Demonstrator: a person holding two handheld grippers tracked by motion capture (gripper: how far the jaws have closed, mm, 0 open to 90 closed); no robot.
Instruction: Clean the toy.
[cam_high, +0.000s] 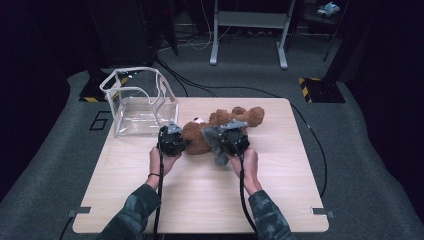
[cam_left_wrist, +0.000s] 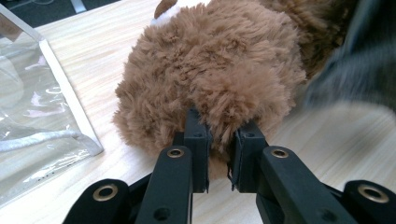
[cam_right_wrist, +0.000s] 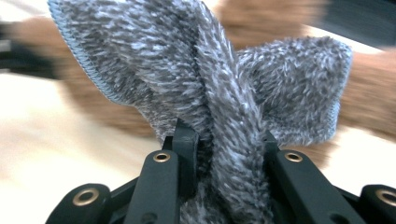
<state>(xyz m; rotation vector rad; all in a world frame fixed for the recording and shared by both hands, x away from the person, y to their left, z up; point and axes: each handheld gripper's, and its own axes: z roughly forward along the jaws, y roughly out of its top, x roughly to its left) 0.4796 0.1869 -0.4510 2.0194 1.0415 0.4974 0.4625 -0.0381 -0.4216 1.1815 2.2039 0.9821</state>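
— Item one, the left gripper (cam_high: 172, 141). State?

— Jaws drawn close together, a narrow gap left between the pads. A tuft of the brown plush bear (cam_left_wrist: 210, 74) is pinched in that gap; the pads press into the fur from both sides. The bulk of the bear bulges just ahead of the jaw tips and above them, lying on the wooden table (cam_high: 200, 200).

— Anything else near those jaws?

— A clear plastic bag with white trim (cam_left_wrist: 42, 116), off to the left of the jaws, just beside the bear but apart from the pads. From above, that bag (cam_high: 137, 102) stands open at the far left of the table. A blurred grey shape sits to the upper right of the jaws.

— Item two, the right gripper (cam_high: 232, 142).

— Jaws closed on a grey fuzzy cloth (cam_right_wrist: 201, 79). A thick fold of it runs down between the two pads and fills the space there; the rest fans out above the tips, one flap to the left with a pale blue stitched edge, another to the right. Brown fur shows behind the cloth, beyond the tips, blurred.

— And seen from overhead?

— The cloth (cam_high: 215, 140) hangs at the right gripper, touching the bear's near side. The bear (cam_high: 220, 125) lies across the middle of the table, between the two grippers and stretching away past them. Left hand (cam_high: 162, 160) and right hand (cam_high: 248, 165) each grip their tool from the near side, cables trailing back along patterned sleeves.
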